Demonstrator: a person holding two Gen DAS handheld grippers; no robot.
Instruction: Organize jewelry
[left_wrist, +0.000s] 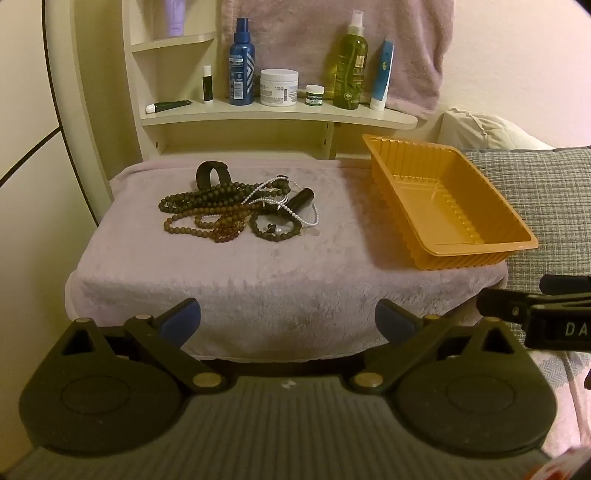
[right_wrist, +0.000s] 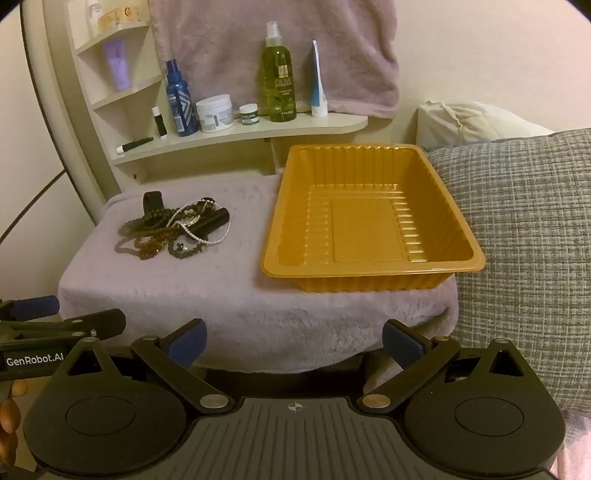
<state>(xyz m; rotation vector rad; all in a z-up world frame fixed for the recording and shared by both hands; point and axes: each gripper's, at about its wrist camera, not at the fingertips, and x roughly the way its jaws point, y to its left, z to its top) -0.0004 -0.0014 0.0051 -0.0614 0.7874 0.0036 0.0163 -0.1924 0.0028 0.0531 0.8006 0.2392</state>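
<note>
A pale fuzzy towel (left_wrist: 258, 280) covers a small stand below a shelf of bottles (left_wrist: 280, 110). On it lies a tangled heap of bead necklaces (left_wrist: 236, 210), with an orange tray (right_wrist: 369, 221) just beside it on the right. Nearer me, the left gripper (left_wrist: 288, 321) and right gripper (right_wrist: 293, 341) hover short of the towel, both spread wide and holding nothing.
</note>
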